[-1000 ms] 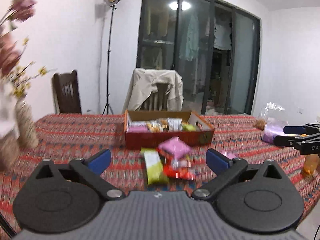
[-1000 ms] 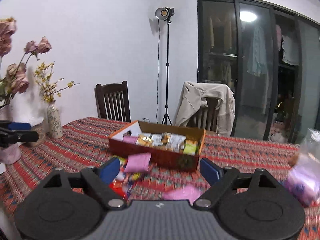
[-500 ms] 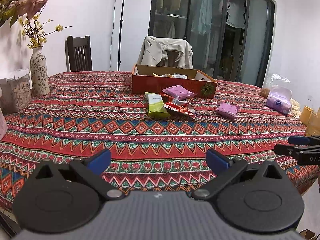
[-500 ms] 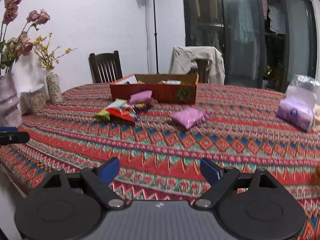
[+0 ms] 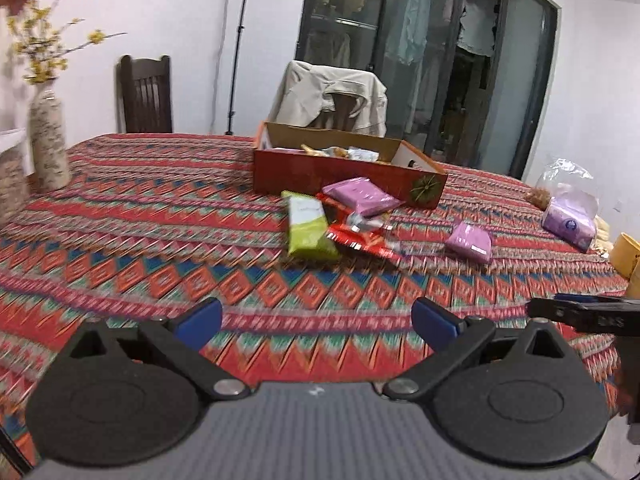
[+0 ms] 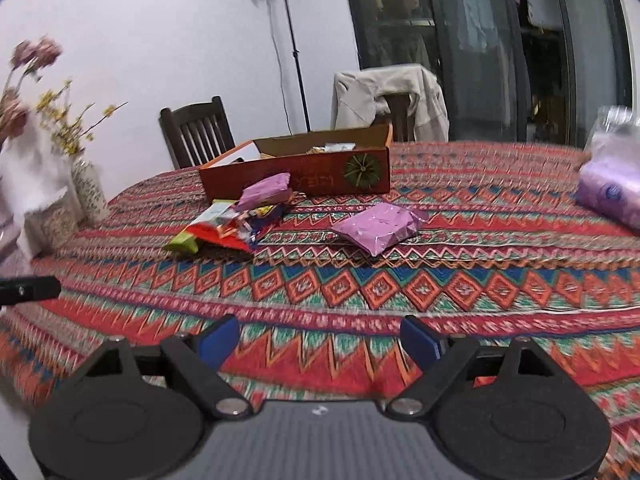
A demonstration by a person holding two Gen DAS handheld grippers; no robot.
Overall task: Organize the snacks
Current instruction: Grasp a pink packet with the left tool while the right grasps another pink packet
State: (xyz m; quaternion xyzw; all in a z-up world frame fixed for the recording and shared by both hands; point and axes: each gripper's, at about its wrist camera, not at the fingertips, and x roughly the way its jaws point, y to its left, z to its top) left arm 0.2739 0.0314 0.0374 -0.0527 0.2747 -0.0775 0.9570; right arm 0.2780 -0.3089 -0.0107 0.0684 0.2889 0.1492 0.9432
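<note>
A red cardboard box (image 5: 344,172) (image 6: 304,174) holding several snack packets stands near the middle of the patterned tablecloth. In front of it lies a small heap: a green packet (image 5: 307,227), a red packet (image 5: 358,238) (image 6: 218,236) and a pink packet (image 5: 360,195) (image 6: 266,194) on top. A second pink packet (image 5: 469,242) (image 6: 378,229) lies alone to the right. My left gripper (image 5: 317,320) is open over the near cloth, nothing between its fingers. My right gripper (image 6: 320,338) is open too, empty, well short of the lone pink packet.
A patterned vase (image 5: 50,152) (image 6: 90,192) with yellow flowers stands at the table's left edge. A bag with a purple pack (image 5: 570,222) (image 6: 612,194) and a yellow cup (image 5: 626,254) sit at the right. Two chairs stand behind the table, one draped with a jacket (image 5: 332,96).
Both views dropped from above the box to low over the table's near edge, then closed in toward the snacks. Both grippers stayed open and empty.
</note>
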